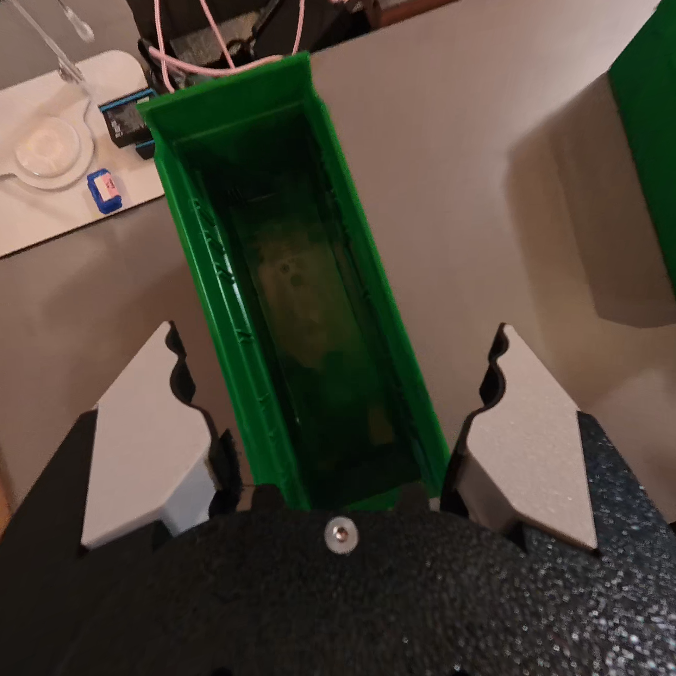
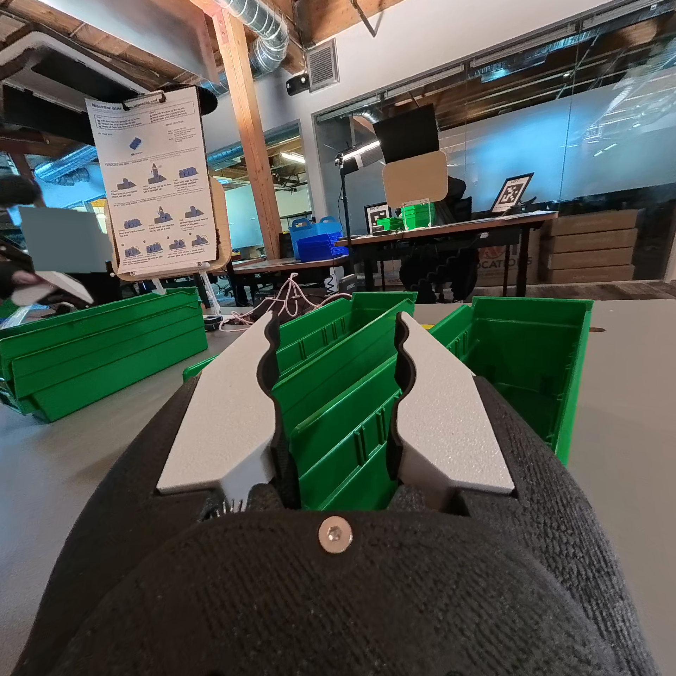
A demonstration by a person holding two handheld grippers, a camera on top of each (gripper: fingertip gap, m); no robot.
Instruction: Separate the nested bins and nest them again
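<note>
Fingers of the left gripper [image 1: 336, 365] spread wide over one green bin [image 1: 292, 292]; only the right gripper [image 2: 334, 365] view shows its fingers straddling a bin wall [image 2: 340, 420], ungripped, nested bins [image 2: 102, 347] at ten o'clock.

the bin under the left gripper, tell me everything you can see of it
The bin is a long, narrow green trough of glossy plastic with a flanged rim, ribbed side walls and a dark, reflective floor. It looks empty and lies open side up on the grey table. The left gripper hangs over its near end, open, fingers either side; contact cannot be told.
</note>
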